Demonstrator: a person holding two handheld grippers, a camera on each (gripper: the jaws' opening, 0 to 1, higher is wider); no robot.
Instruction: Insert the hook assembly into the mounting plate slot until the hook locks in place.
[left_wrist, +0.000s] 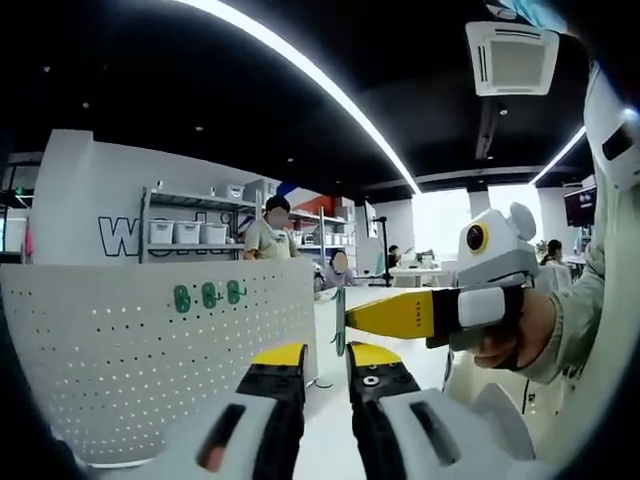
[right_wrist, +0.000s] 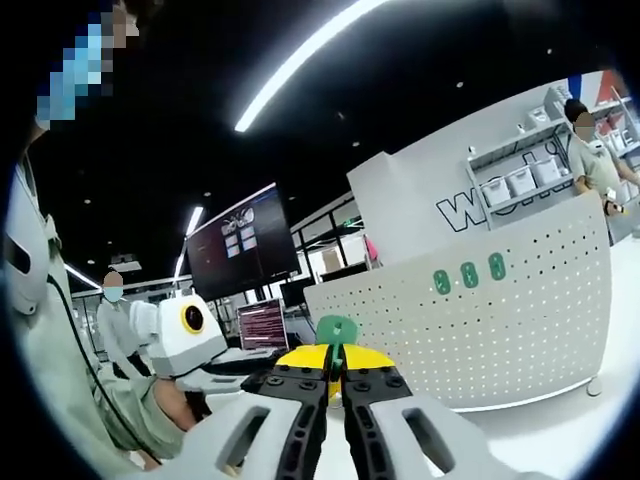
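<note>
Behind a white tabletop (left_wrist: 330, 420), office shelves are showing as you are pinching a green hook (right_wrist: 336, 332) in your right gripper (right_wrist: 336, 372), jaws closed on it. Your left gripper (left_wrist: 326, 362) is standing slightly apart, holding nothing. Three green hooks (left_wrist: 207, 295) are already sitting on the pegboard (left_wrist: 150, 370) nearby. Approaching tilted, you risk missing the slot.
</note>
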